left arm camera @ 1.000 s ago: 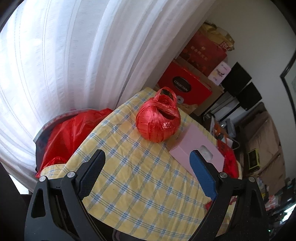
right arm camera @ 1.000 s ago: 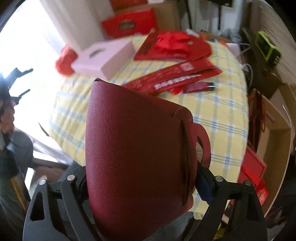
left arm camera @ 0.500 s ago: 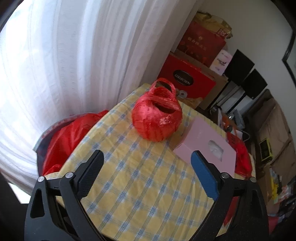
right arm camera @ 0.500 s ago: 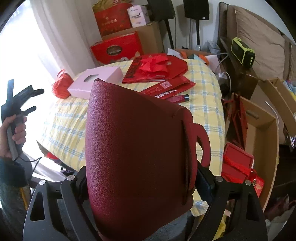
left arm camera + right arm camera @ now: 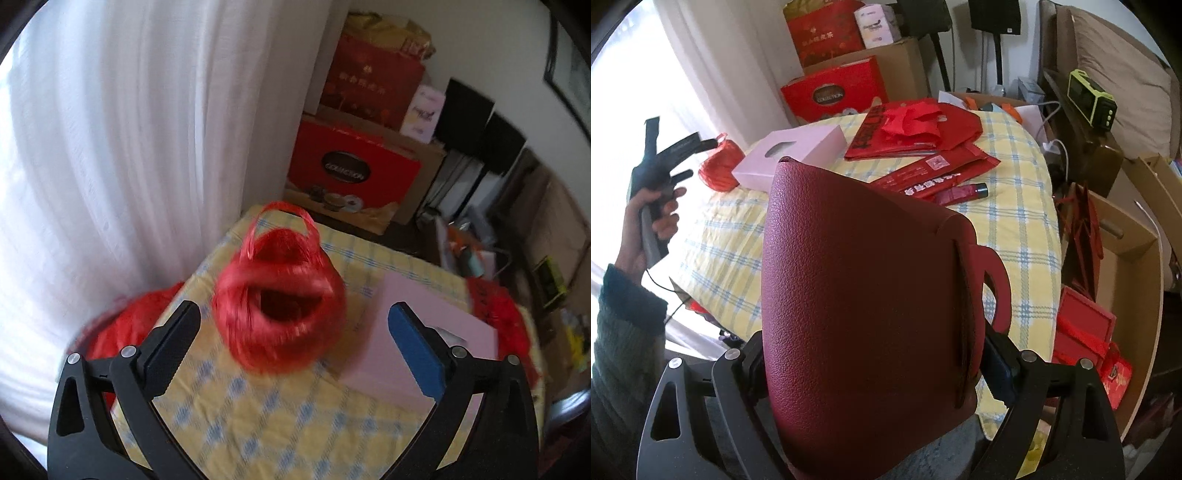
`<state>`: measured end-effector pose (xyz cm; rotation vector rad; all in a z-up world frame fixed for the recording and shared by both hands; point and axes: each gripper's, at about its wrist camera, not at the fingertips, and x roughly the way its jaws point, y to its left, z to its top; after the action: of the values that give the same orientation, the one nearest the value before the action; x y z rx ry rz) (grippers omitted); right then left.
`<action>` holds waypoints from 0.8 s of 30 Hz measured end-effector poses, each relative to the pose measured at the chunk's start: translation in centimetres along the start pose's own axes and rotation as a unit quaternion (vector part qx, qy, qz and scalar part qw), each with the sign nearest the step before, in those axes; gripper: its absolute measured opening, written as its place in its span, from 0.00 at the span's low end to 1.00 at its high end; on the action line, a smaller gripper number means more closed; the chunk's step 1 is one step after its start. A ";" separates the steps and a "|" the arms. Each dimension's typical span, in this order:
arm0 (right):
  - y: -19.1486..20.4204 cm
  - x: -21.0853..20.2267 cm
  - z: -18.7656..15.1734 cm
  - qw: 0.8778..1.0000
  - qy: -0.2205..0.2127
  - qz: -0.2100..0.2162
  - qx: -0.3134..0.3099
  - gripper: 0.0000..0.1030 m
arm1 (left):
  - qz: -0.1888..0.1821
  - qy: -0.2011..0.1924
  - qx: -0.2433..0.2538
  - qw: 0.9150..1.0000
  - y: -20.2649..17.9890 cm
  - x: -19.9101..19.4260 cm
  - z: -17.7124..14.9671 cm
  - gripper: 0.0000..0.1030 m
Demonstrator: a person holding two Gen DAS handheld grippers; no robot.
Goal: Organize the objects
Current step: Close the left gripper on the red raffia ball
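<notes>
On the checked table (image 5: 280,417) a red net bag (image 5: 280,314) sits, judged light and soft; its loop is best taken. The left gripper (image 5: 293,332), jaws just widened, is empty; a maroon bag (image 5: 864,317) is clamped in the right gripper (image 5: 875,369).

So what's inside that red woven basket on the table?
Looking into the red woven basket through its mouth, only dark red interior shows. The picture is blurred, and the rim hides the bottom, so contents can't be told.

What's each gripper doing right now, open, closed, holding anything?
Left gripper: open, jaws just widened, empty, with the red woven basket ahead of them.
Right gripper: closed on the dark red bag.
</notes>
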<state>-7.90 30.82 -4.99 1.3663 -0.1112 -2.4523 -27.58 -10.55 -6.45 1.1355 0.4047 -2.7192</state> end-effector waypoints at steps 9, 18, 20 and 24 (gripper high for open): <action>0.6 0.9 0.2 1.000 0.006 0.012 -0.005 0.88 | 0.054 0.013 0.069 0.996 -1.9 3.5 0.0 1.00; 0.5 0.9 0.1 1.000 0.005 0.015 0.004 0.88 | 0.035 0.039 0.019 0.998 0.2 5.8 -0.4 1.00; 0.5 0.9 0.1 1.000 0.004 0.015 0.007 0.88 | 0.039 0.040 0.030 0.998 0.0 6.3 -0.6 1.00; 0.6 1.0 0.1 1.000 0.005 0.017 0.007 0.88 | 0.037 0.050 0.029 0.998 0.3 7.3 -1.0 1.00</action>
<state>-8.29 29.91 -5.66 1.3719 -0.1490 -2.4204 -31.95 -10.91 -12.40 1.2795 0.2943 -2.6345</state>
